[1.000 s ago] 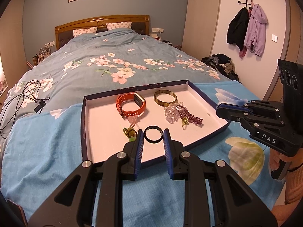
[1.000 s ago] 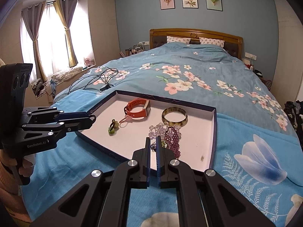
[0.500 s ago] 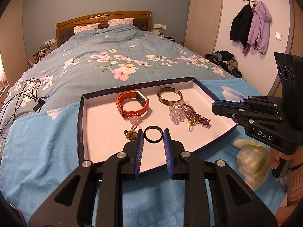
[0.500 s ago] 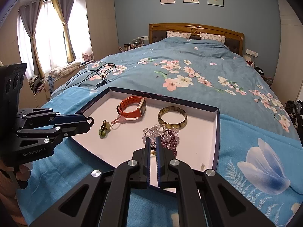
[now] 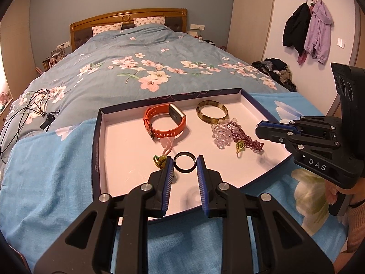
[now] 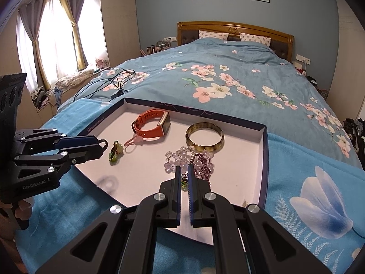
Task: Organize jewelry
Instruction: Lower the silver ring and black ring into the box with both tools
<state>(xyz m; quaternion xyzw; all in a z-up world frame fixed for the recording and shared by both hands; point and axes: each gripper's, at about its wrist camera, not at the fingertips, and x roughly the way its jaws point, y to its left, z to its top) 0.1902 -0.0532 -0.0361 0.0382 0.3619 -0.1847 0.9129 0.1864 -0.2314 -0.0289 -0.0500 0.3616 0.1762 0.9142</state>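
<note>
Black glossy ring (image 5: 185, 162) is being pinched in the left gripper (image 5: 185, 163) above the white shallow tray (image 5: 118, 137); right gripper (image 6: 184, 178), nearly together, is hovering nearest the purple beaded bracelet (image 6: 204, 163).

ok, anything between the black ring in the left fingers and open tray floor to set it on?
Nothing visible. The left gripper holds the black ring above bare tray floor, where its shadow falls. The nearest piece, the green charm, lies just left of it. The right gripper is off to the right.
</note>
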